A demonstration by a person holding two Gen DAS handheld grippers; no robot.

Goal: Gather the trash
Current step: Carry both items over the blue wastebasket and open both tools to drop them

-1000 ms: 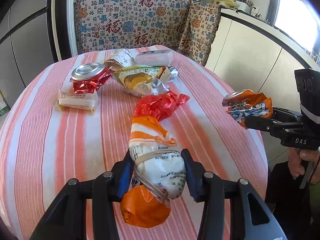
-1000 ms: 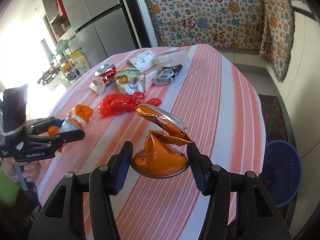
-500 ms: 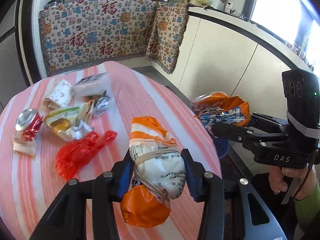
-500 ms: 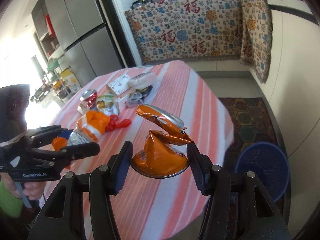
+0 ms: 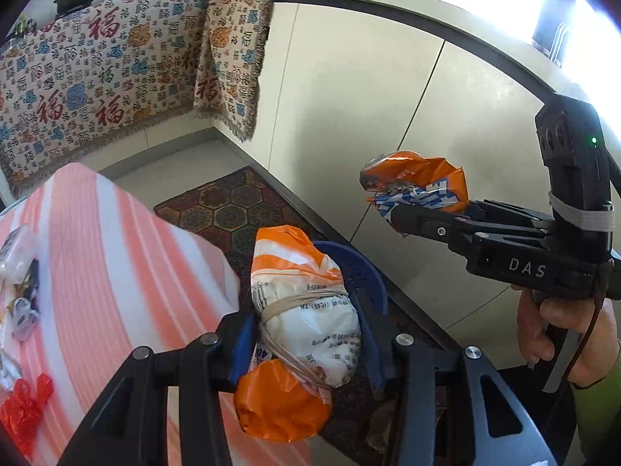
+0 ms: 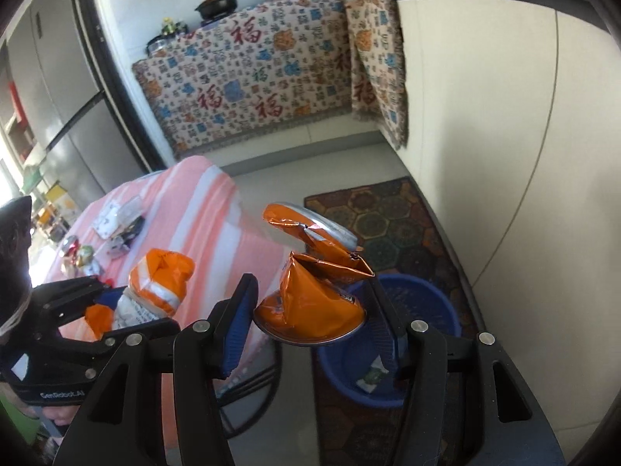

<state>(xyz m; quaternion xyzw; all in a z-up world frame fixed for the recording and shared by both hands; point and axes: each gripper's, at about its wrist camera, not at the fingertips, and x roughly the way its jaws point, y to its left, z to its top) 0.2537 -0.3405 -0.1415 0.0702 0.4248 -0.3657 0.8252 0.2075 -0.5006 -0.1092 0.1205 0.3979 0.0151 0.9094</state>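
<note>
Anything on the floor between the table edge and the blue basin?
Right wrist view: only bare grey floor between the table and the blue basin; the patterned mat lies beyond and under it.

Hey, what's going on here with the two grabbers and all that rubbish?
A person is clearing rubbish off the pink-striped table. The left tool grips an orange-and-white plastic bag bundle tied with a rubber band; the right tool grips a crushed orange foil snack bag. Both are held near the round blue plastic basket on the floor, nothing dropped yet. More wrappers and a crushed can remain on the table.
</note>
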